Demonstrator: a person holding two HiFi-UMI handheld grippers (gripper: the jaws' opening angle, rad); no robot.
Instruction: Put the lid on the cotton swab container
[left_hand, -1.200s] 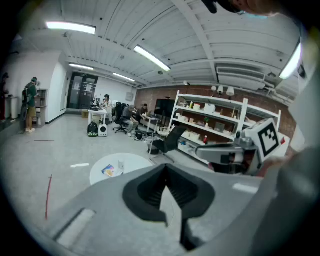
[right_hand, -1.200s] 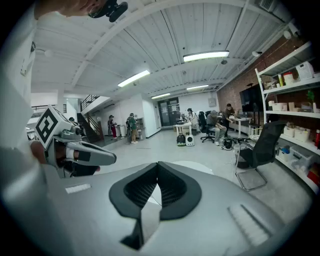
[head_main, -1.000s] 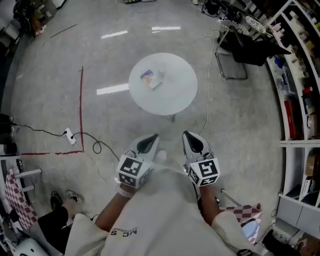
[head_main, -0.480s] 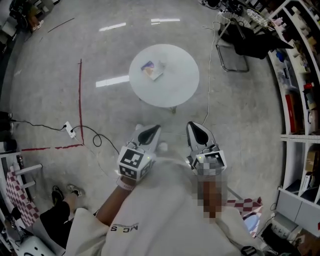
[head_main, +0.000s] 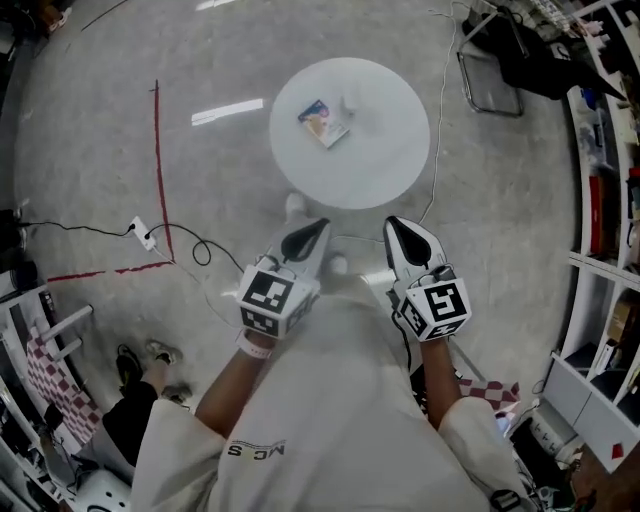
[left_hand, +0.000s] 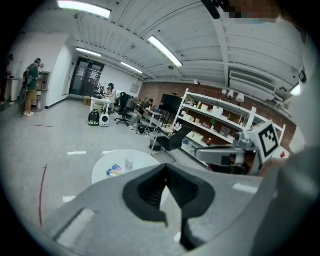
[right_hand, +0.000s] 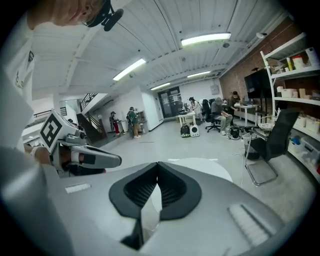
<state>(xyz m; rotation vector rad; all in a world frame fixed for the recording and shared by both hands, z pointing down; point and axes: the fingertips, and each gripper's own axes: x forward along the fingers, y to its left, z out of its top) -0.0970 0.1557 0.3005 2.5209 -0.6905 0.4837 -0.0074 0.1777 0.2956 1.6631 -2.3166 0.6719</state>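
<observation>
Short of the round table (head_main: 385, 160), the left gripper (head_main: 322, 224) and right gripper (head_main: 392, 222) hovered, jaws together, empty. A clear container (head_main: 349, 103) stood on the table.

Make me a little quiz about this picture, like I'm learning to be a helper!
1. True or false: the left gripper is holding something.
2. What shape is the white table? A) square B) round C) triangle
3. What lies next to the small clear container on the table?

Key:
1. False. Its jaws are shut with nothing between them.
2. B.
3. The colourful packet.
</observation>
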